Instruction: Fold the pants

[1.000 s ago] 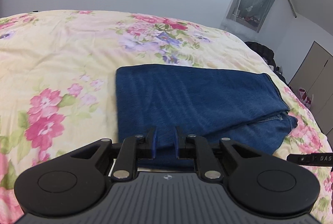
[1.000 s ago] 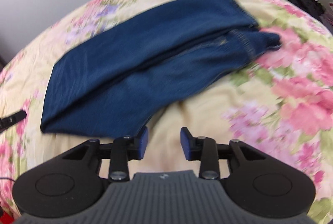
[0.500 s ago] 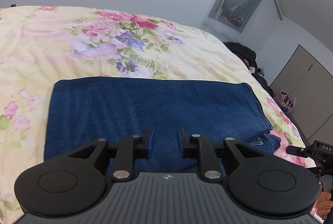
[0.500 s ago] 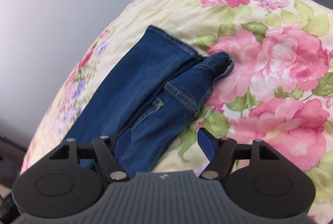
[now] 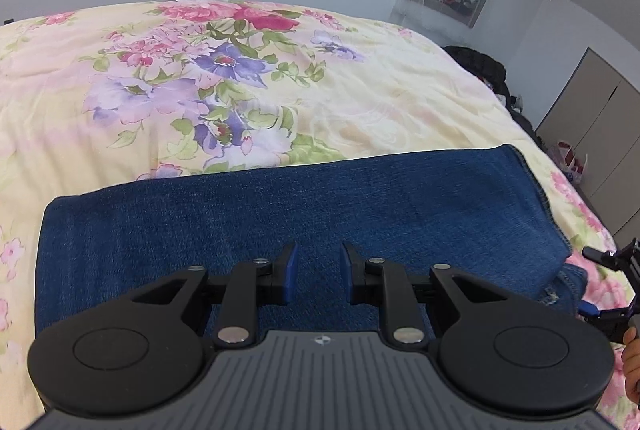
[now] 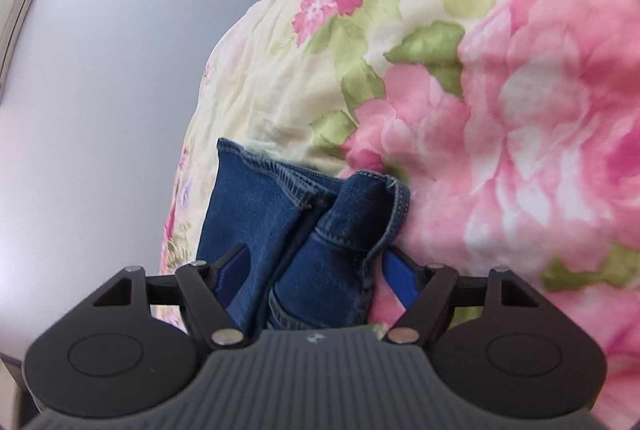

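Bed [image 5: 360, 102], covered by a cream quilt printed with pink and purple flowers, fills both views. Pants [image 5: 320, 214], dark blue denim, lie folded into a flat band across the near part of the bed; the hemmed end and stitched seams show in the right wrist view [image 6: 316, 230], resting against a large pink flower print. Left gripper [image 5: 318, 266] hangs over the middle of the denim band, its jaws a narrow gap apart with only fabric seen beyond the gap; whether the pads touch the cloth cannot be told, and nothing is pinched. Right gripper [image 6: 314, 278], at the hemmed end, has its jaws spread wide and opening; the bunched end of the pants lies between them, one blue pad on either side, with no pad seen pressing the fabric. Its tip also appears at the right edge of the left wrist view [image 5: 616, 258].
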`<state>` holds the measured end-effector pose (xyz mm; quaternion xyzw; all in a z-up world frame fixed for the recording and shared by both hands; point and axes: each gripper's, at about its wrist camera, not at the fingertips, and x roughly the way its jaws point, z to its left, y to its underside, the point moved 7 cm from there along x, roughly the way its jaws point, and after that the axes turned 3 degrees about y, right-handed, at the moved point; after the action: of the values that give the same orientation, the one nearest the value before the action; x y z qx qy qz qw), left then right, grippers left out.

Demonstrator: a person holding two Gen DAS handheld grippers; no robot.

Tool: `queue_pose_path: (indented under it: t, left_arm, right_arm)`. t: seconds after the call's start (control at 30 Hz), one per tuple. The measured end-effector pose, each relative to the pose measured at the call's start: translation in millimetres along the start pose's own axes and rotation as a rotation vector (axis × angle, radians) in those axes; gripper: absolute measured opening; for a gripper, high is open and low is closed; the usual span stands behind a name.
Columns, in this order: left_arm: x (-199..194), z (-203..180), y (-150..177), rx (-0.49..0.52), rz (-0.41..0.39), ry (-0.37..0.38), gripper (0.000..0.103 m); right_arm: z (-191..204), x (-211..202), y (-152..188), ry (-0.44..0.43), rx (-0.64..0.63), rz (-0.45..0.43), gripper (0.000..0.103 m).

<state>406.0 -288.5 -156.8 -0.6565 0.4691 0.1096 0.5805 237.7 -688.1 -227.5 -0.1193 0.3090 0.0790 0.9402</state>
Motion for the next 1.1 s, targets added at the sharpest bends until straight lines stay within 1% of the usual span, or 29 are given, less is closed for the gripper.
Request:
queue_pose_path:
  t: [0.07,0.17,0.2,0.23,0.27,0.33,0.37,0.43,0.47,0.57,0.67,0.8,0.83,0.9,0.97,1.03,1.1]
  left_arm:
    - [5.1,1.1,-1.8,0.013,0.005,-0.009,0.024]
    - [12.4,2.2,-5.7,0.031,0.009,-0.02,0.024]
    - [14.2,2.2,-6.7,0.033,0.01,-0.02,0.024]
    - [17.1,2.6,-8.2,0.035,0.013,-0.018,0.024]
    - [20.2,3.2,-10.1,0.034,0.015,-0.012,0.024]
    - [25.2,4.6,-13.1,0.032,0.018,0.009,0.024]
    - [28.0,4.7,-14.7,0.036,0.02,0.02,0.024]
    - [32.7,3.6,-17.8,0.06,0.022,0.033,0.024]
    - [34.7,3.1,-19.6,0.074,0.019,0.034,0.024]
    - [46.1,2.2,-26.4,0.11,0.008,0.016,0.024]
    - [65.2,-2.9,-34.6,0.159,0.007,0.006,0.024]
    - [94.2,-11.9,-41.5,0.192,0.026,-0.022,0.024]
    - [97.9,-12.7,-42.3,0.188,0.029,-0.032,0.024]
    - [93.7,-13.7,-43.5,0.171,0.016,-0.046,0.024]
    - [75.6,-20.4,-41.8,0.18,-0.009,-0.043,0.024]
    - [52.5,-33.8,-33.2,0.213,-0.016,-0.005,0.024]
    - [33.6,-48.0,-17.3,0.225,0.007,0.062,0.024]
  right_arm:
    - [1.2,12.6,-5.0,0.0,0.017,-0.002,0.071]
    - [7.9,26.5,-12.2,0.016,0.002,-0.003,0.071]
    - [9.3,29.9,-14.3,0.031,-0.006,-0.002,0.068]
    - [10.3,32.6,-16.0,0.056,-0.022,0.0,0.059]
    - [10.0,34.2,-17.1,0.075,-0.037,0.001,0.054]
    - [10.7,34.0,-18.5,0.08,-0.056,0.008,0.038]
    - [10.8,32.2,-18.7,0.08,-0.075,0.009,0.035]
    - [19.6,26.7,-19.1,0.07,-0.136,-0.002,0.02]
    - [26.0,23.2,-19.1,0.066,-0.18,-0.011,0.018]
    - [47.1,13.8,-18.0,0.048,-0.275,-0.041,0.015]
    - [64.7,7.7,-19.3,0.038,-0.319,-0.051,0.014]
    - [88.8,-3.4,-14.2,0.013,-0.408,-0.066,0.013]
    - [90.9,-12.4,-11.9,0.002,-0.428,-0.071,0.013]
    - [102.5,-17.2,-8.3,0.0,-0.465,-0.079,0.013]
    - [109.5,-21.2,-5.1,0.001,-0.491,-0.082,0.013]
    - [118.4,-25.1,-1.6,-0.005,-0.516,-0.086,0.013]
    - [127.2,-30.5,3.5,-0.013,-0.54,-0.096,0.012]
